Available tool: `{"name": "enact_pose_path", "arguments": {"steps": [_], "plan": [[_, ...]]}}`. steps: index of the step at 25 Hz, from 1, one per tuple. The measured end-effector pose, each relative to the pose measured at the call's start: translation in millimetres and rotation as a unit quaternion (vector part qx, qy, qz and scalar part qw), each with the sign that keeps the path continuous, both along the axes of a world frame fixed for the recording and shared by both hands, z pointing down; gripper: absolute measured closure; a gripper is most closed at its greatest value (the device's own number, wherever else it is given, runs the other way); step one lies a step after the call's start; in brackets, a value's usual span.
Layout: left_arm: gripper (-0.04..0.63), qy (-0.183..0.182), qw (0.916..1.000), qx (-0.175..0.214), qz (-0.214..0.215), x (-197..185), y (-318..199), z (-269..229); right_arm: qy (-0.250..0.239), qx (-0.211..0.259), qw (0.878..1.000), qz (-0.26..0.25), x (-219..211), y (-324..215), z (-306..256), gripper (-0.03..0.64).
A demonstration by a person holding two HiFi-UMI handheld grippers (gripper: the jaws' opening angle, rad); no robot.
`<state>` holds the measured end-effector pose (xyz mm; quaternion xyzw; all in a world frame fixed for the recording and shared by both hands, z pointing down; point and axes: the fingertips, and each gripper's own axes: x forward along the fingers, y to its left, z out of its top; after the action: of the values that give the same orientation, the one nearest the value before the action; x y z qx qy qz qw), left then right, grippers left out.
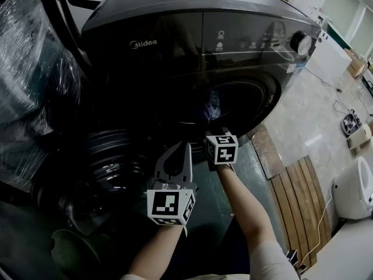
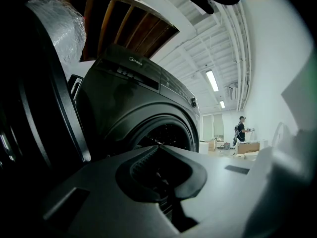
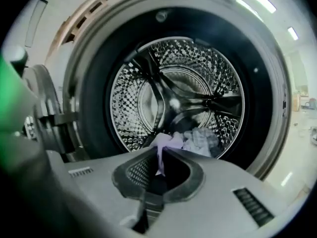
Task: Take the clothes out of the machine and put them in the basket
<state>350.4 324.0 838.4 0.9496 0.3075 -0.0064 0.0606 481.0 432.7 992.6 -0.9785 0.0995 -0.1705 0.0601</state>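
The dark front-loading washing machine (image 1: 192, 34) stands with its round door (image 1: 99, 162) swung open to the left. In the steel drum (image 3: 173, 90) lies a small heap of pale clothes (image 3: 198, 140). My right gripper (image 3: 161, 152) is at the drum's mouth, shut on a corner of a lilac cloth (image 3: 166, 142) that leads back to the heap. In the head view my right gripper (image 1: 214, 134) reaches into the dark opening. My left gripper (image 1: 182, 150) hovers in front of the machine, shut and empty; in its own view my left gripper (image 2: 158, 147) faces the opening. A dark green basket (image 1: 73, 252) sits at the lower left.
A plastic-wrapped bulk (image 1: 29, 57) stands left of the machine. To the right are wooden floor slats (image 1: 303, 197), a white appliance (image 1: 355, 188) and cables on the pale floor. A person (image 2: 241, 129) stands far off in the room.
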Motion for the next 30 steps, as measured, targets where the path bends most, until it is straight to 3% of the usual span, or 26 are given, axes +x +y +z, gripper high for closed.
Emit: {"name": "enact_pose_path", "arguments": {"steps": [6,17,30], "plan": [[0.575,0.001,1.0,0.001,-0.001,-2.1,1.2,-0.6,0.03,0.016,0.999,-0.006,-36.1,4.2,-24.5,0.594],[0.575,-0.002,0.9992,0.039,-0.013,0.4,3.6,14.8,0.096,0.046,0.994,-0.011,-95.8,9.6,-77.9,0.595],[0.575,-0.005,0.9993,0.032,-0.017,-5.1,-1.3,11.3,0.13,0.094,0.987,-0.004,-153.9,27.1,-99.1,0.595]]}}
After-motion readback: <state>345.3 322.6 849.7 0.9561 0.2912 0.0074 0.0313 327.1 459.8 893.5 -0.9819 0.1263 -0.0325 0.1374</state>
